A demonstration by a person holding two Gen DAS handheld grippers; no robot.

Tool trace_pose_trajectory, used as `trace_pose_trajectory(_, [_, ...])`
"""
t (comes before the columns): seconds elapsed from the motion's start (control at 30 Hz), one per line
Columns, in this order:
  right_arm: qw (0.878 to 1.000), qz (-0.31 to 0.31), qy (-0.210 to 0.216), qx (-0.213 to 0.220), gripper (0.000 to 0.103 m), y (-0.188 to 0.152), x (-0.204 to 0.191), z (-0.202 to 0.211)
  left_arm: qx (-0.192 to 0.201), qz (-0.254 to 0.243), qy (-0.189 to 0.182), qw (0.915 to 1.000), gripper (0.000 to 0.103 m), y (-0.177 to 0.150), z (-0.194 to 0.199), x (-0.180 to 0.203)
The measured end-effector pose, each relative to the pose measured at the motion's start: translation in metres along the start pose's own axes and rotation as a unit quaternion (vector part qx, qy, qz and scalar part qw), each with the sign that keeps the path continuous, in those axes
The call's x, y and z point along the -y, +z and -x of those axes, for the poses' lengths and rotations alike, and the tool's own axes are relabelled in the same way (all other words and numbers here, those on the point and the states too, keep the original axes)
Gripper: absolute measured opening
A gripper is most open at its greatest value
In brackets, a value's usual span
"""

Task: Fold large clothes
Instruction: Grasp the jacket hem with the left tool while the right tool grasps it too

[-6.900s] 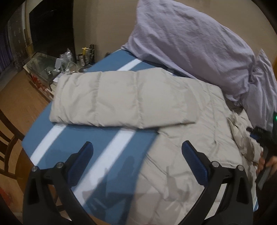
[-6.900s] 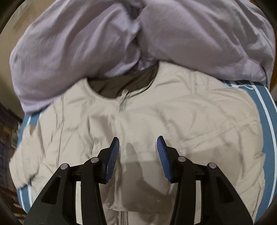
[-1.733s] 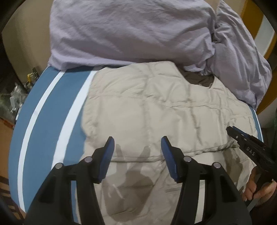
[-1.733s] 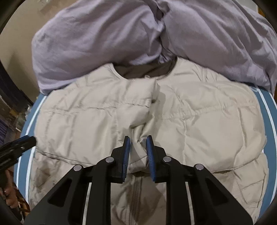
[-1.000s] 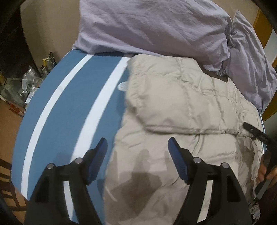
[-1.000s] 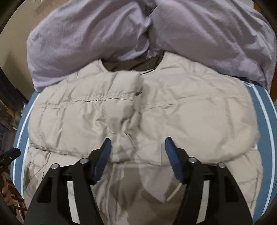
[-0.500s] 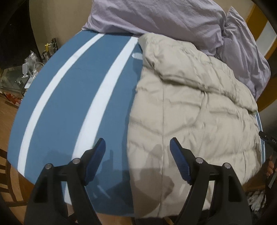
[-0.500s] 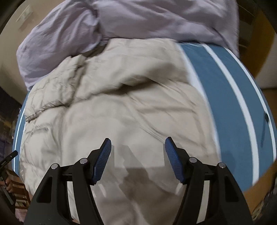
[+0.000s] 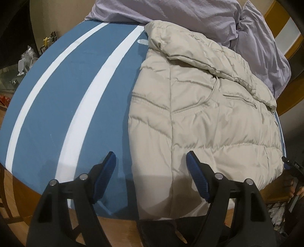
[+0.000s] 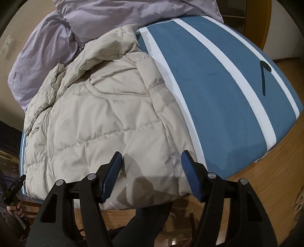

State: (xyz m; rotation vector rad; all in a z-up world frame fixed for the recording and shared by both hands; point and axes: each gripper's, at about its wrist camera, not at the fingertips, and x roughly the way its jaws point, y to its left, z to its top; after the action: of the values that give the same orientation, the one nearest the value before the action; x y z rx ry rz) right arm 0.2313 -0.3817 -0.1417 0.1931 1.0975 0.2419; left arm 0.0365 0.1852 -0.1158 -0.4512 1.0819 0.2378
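Claws (image 9: 151, 172) (image 10: 152, 171) wide open, prob. clear of jacket (image 9: 209, 117).

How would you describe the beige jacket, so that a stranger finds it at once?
Look at the blue table with white stripes. The beige jacket lies on it, its far end against the lilac bedding. It alone is puffy and quilted with stitched seams; the bedding is thin and wrinkled.

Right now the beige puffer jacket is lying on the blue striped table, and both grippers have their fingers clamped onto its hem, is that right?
Not quite. The beige puffer jacket does lie on the blue striped table, but neither the left gripper nor the right gripper is clamped on it: both wrist views show the fingers spread open, gripping nothing.
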Motion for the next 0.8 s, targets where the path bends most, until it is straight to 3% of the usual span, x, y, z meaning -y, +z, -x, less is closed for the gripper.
trace_pose_trajectory(0.1, [1.000,-0.017,-0.016,0.012,0.066,-0.001,0.010,0.004,-0.001,0.012,-0.005,0.9999,0.076,-0.004,-0.002,-0.002])
trace_pose_trajectory(0.4, [0.998,-0.062,0.020,-0.005,0.066,-0.007,0.038,-0.002,0.000,0.024,-0.014,0.9996,0.076,-0.011,-0.005,-0.002])
trace_pose_trajectory(0.53, [0.997,-0.065,0.033,-0.005,0.064,-0.010,0.039,-0.002,0.001,0.023,-0.019,0.9996,0.071,-0.013,-0.005,0.000])
trace_pose_trajectory(0.6, [0.997,-0.065,0.051,-0.009,0.053,-0.009,0.038,-0.004,0.003,0.023,-0.021,0.9995,0.068,-0.014,-0.004,0.001])
trace_pose_trajectory(0.73, [0.996,-0.063,0.066,-0.011,0.044,-0.011,0.034,-0.006,0.002,0.029,-0.037,0.9989,0.054,-0.015,-0.004,0.004])
trace_pose_trajectory(0.8, [0.995,-0.064,0.076,-0.011,0.032,-0.014,0.034,-0.006,0.002,0.031,-0.044,0.9985,0.048,-0.016,-0.004,0.005])
